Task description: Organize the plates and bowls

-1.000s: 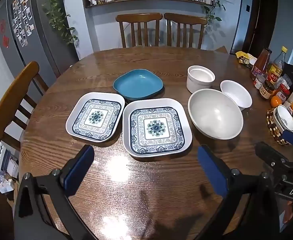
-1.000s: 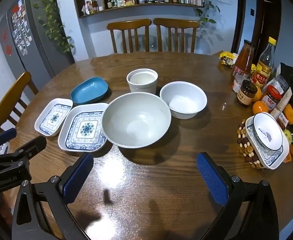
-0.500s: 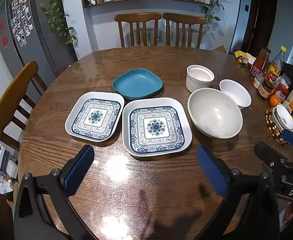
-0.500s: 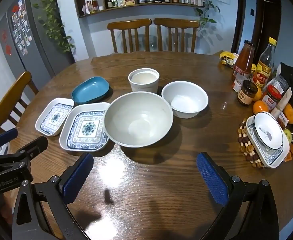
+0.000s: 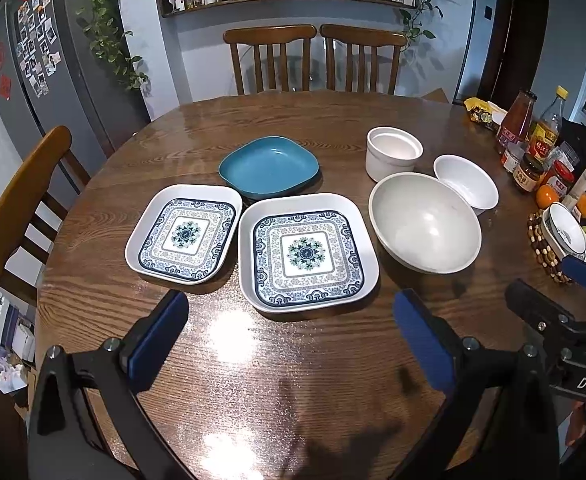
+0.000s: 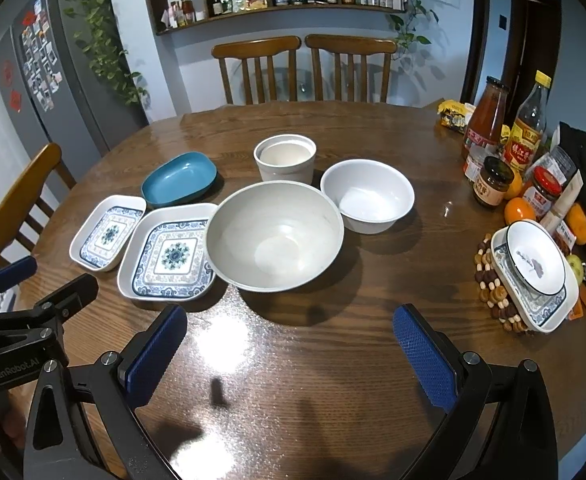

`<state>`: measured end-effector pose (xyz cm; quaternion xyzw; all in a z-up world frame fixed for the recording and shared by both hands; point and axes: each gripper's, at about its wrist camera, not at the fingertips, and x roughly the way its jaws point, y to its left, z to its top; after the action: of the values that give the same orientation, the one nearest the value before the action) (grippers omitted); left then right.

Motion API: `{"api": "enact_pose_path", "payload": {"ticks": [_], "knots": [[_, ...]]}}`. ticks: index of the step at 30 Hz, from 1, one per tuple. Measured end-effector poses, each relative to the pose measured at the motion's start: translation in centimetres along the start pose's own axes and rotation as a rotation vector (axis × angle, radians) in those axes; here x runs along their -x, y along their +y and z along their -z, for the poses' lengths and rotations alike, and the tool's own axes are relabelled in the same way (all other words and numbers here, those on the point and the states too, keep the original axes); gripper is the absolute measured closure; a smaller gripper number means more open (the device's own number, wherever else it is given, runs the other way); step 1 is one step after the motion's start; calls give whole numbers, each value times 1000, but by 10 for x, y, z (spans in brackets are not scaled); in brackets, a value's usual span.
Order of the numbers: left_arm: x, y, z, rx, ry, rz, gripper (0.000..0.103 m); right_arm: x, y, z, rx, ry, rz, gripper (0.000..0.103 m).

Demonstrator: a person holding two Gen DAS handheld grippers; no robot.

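On the round wooden table lie two blue-patterned square plates, the small one [image 5: 185, 238] left of the large one [image 5: 307, 252], with a teal dish [image 5: 269, 168] behind them. To their right stand a large grey bowl [image 5: 425, 222], a smaller white bowl [image 5: 467, 182] and a white straight-sided cup [image 5: 393, 154]. My left gripper [image 5: 293, 328] hovers open just in front of the large plate. My right gripper [image 6: 293, 344] hovers open in front of the grey bowl [image 6: 275, 236]. Both hold nothing.
At the table's right edge stand sauce bottles [image 6: 489, 116], jars [image 6: 493, 182], oranges [image 6: 519, 210] and a small bowl on a patterned plate on a beaded trivet [image 6: 533, 270]. Wooden chairs [image 5: 313, 60] stand at the far side and the left. A grey fridge [image 5: 45, 80] is at left.
Both grippers have drifted very slightly; the dishes sit a little differently in each view. No dish has moved on the table.
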<state>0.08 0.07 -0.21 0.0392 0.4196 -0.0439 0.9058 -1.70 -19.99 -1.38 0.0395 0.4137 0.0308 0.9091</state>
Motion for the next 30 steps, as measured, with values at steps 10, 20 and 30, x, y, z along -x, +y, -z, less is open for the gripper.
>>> {"api": "enact_pose_path", "payload": {"ticks": [10,20,30], "knots": [[-2,-3,0,-6,1,-1,1,0,0,0,0,0,-1,0],[-3,-4,-1,-8,2,2,1,0,-1,0,-4,0,-2,0],[-5,-4,0,-7,7,1,1,-1,-1,0,-5,0,-2,0]]}}
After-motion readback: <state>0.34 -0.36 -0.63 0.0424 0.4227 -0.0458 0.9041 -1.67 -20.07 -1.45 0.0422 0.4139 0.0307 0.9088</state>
